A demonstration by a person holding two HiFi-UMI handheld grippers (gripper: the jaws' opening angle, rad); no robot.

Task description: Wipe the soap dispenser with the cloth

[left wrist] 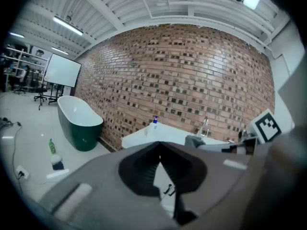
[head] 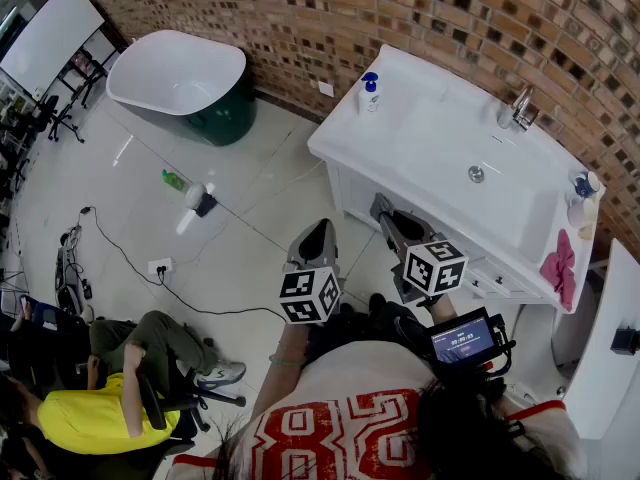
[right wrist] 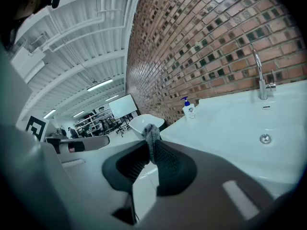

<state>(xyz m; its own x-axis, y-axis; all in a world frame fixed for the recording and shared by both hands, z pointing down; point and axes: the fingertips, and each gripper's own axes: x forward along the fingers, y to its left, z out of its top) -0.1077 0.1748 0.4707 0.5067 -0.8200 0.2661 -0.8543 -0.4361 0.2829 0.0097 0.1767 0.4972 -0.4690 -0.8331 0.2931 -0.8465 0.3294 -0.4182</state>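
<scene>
A white soap dispenser (head: 369,92) with a blue pump stands on the near left corner of the white vanity (head: 420,158). It also shows in the left gripper view as the dispenser (left wrist: 154,123) and in the right gripper view as the dispenser (right wrist: 189,109). My right gripper (head: 382,207) is held in front of the vanity, short of the dispenser, shut on a small grey cloth (right wrist: 150,136) that pokes up from its tips. To its left my left gripper (head: 318,232) hangs over the floor, shut with nothing between its jaws (left wrist: 159,145).
A chrome faucet (head: 517,108) and drain sit in the basin. A pink cloth (head: 558,263) and small bottles (head: 583,190) lie at the vanity's right end. A green-sided bathtub (head: 180,78) stands at the left by the brick wall. A seated person (head: 100,408) is on the floor side, lower left.
</scene>
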